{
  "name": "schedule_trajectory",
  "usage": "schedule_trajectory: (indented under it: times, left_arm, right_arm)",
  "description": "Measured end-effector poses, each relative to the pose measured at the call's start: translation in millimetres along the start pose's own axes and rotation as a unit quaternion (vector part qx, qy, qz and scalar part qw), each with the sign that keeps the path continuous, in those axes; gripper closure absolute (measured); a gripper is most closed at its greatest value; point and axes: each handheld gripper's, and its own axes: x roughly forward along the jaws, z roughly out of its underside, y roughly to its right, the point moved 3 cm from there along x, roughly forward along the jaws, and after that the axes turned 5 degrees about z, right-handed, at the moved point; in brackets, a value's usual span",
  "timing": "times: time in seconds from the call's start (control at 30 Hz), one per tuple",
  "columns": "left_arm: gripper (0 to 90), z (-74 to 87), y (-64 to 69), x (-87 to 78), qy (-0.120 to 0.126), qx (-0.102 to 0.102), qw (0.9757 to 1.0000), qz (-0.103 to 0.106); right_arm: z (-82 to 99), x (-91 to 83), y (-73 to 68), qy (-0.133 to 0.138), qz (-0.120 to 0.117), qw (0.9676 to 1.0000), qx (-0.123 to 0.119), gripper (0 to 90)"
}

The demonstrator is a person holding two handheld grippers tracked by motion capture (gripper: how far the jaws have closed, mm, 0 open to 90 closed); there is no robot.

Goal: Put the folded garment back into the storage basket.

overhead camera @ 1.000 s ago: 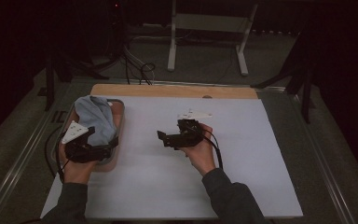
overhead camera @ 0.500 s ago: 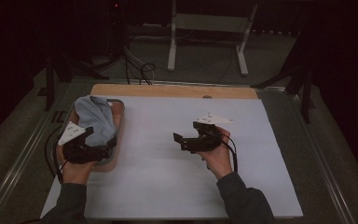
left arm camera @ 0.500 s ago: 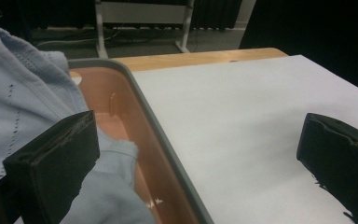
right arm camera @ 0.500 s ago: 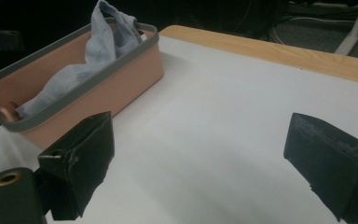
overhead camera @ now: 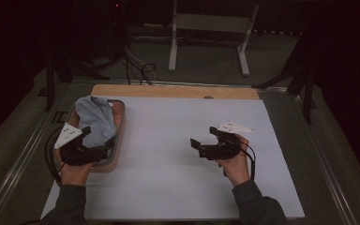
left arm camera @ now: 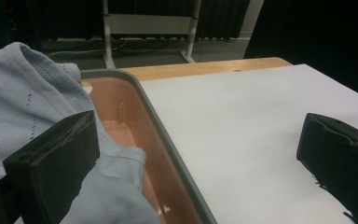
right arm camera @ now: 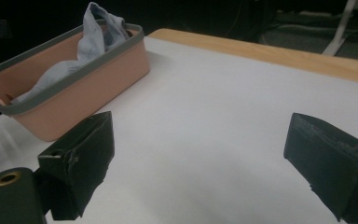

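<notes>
1. The pale blue cloth (overhead camera: 96, 121) lies bunched in the pink bin (overhead camera: 120, 123) at about nine o'clock on the white table (overhead camera: 168, 187), its far end heaped above the grey rim.
2. The left gripper (overhead camera: 93, 149) sits at the bin's near end, jaws spread wide. In the left gripper view one jaw hangs over the cloth (left arm camera: 37, 107) inside the bin (left arm camera: 135, 121) and the other over the bare table (left arm camera: 242, 135), so the rim runs between them. Nothing is gripped.
3. The right gripper (overhead camera: 200, 146) hovers near the table's middle, at roughly three o'clock from the bin and well apart from it, pointing toward nine o'clock.
4. Its jaws stand wide apart and empty; the right gripper view looks across the bare sheet (right arm camera: 205, 116) to the bin (right arm camera: 74, 93) and cloth (right arm camera: 93, 32).
</notes>
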Motion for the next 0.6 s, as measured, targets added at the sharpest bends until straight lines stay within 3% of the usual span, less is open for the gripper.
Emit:
schedule_trajectory:
  times: [0.6]
  left_arm:
    - [0.4, 3.8, -0.5, -6.7, 0.003, -0.004, 1.0000, 0.001]
  right_arm:
    - [23.5, -32.7, 31.5, 0.024, 0.033, 0.9991, 0.011, 8.8]
